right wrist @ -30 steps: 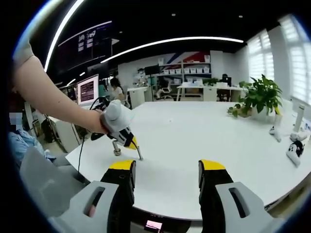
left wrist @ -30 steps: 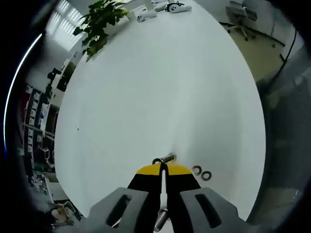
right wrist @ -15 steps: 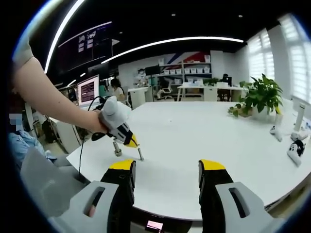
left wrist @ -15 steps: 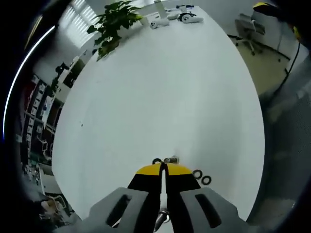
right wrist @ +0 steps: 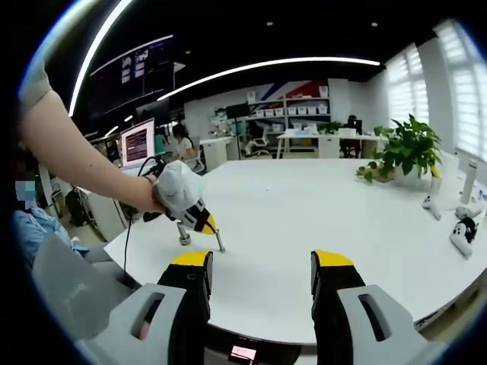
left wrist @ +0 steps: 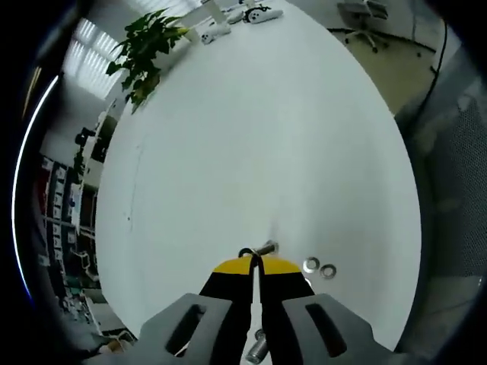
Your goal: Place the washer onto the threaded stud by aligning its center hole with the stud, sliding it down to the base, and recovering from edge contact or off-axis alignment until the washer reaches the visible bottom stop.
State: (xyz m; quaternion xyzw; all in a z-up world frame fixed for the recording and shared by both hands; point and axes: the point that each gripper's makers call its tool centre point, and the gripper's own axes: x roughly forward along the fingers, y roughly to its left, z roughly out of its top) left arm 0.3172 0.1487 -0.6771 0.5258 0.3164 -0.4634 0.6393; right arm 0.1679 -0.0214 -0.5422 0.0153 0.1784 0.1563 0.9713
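In the left gripper view my left gripper [left wrist: 255, 264] is shut, its yellow tips pinching a small dark washer [left wrist: 246, 252] by the rim. The threaded stud [left wrist: 265, 247] pokes out just right of that washer, touching or nearly touching it. From the right gripper view, a hand holds the left gripper [right wrist: 201, 220] tilted down over the thin upright stud [right wrist: 219, 242] on the white table [right wrist: 319, 205]. My right gripper [right wrist: 261, 266] hangs open above the near table edge, nothing between its fingers.
Two spare washers [left wrist: 310, 265] [left wrist: 328, 270] lie right of the stud. A second bolt [right wrist: 183, 236] stands left of it, seen also as a bolt [left wrist: 256, 350] under my left jaws. A potted plant [right wrist: 407, 152] and white devices [right wrist: 460, 236] sit far right. A cable [right wrist: 125, 243] drops off the left edge.
The left gripper rocked slightly over the stud, lifting and settling back; its view tilted with it. The washer stays at the tips beside the stud. The right gripper has not moved.
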